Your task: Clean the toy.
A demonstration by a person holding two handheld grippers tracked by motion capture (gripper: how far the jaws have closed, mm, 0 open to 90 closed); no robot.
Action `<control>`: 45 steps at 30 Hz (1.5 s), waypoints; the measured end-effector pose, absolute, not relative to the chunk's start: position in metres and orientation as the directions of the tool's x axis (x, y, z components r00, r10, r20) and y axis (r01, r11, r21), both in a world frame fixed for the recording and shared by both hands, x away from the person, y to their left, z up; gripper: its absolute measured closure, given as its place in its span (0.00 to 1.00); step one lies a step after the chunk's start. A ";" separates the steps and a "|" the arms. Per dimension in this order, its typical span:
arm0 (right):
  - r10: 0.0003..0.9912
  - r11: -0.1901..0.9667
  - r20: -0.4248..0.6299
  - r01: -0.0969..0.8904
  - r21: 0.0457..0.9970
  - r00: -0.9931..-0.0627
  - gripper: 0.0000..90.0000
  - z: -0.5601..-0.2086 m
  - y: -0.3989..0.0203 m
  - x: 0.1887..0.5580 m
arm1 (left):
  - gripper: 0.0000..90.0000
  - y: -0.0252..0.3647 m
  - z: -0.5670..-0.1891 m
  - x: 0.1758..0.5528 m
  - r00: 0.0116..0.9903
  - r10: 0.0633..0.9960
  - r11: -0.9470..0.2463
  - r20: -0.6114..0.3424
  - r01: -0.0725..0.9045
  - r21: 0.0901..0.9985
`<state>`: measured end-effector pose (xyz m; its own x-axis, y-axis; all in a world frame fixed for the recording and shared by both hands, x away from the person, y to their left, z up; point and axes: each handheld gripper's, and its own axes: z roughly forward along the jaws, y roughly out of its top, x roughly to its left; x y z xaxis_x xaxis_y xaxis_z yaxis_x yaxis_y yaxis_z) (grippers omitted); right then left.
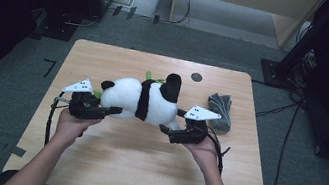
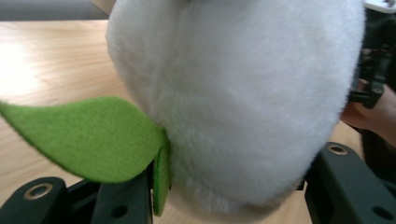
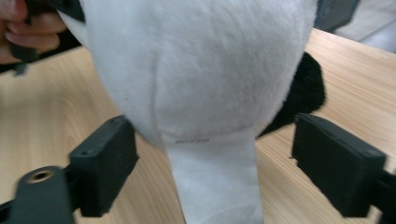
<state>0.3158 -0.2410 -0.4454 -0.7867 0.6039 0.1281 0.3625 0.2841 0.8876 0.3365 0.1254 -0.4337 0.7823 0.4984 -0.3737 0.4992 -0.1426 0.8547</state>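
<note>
The panda [image 1: 143, 100] lies on the table [image 1: 141, 159] between both claws, its long axis running from one to the other. The left claw [image 1: 111, 110] grips its white head end, beside a green leaf [image 2: 88, 140]. The right claw [image 1: 166, 132] stands open around the rear, pads clear of the plush, so only the left hand holds it.
</note>
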 end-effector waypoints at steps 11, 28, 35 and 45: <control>0.563 0.282 0.100 0.304 0.910 -0.820 0.04 -0.444 -0.236 0.312 | 0.56 0.114 -0.438 0.337 0.784 0.445 -0.161 -0.433 0.545 0.823; 0.648 0.281 0.111 0.372 0.885 -0.754 0.43 -0.438 -0.229 0.310 | 0.23 0.113 -0.447 0.341 0.809 0.484 -0.187 -0.334 0.468 0.864; 0.660 0.256 0.157 0.416 0.873 -0.735 0.45 -0.435 -0.235 0.314 | 0.20 0.115 -0.448 0.338 0.823 0.509 -0.233 -0.251 0.413 0.880; 0.671 0.189 0.263 0.503 0.844 -0.693 0.47 -0.430 -0.254 0.318 | 0.25 0.123 -0.455 0.337 0.840 0.501 -0.258 -0.208 0.374 0.891</control>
<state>0.3183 -0.2543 -0.4303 -0.6931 0.6713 0.2625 0.5026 0.1891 0.8436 0.3373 0.1233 -0.4547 0.8399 0.5013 -0.2079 0.3744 -0.2580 0.8907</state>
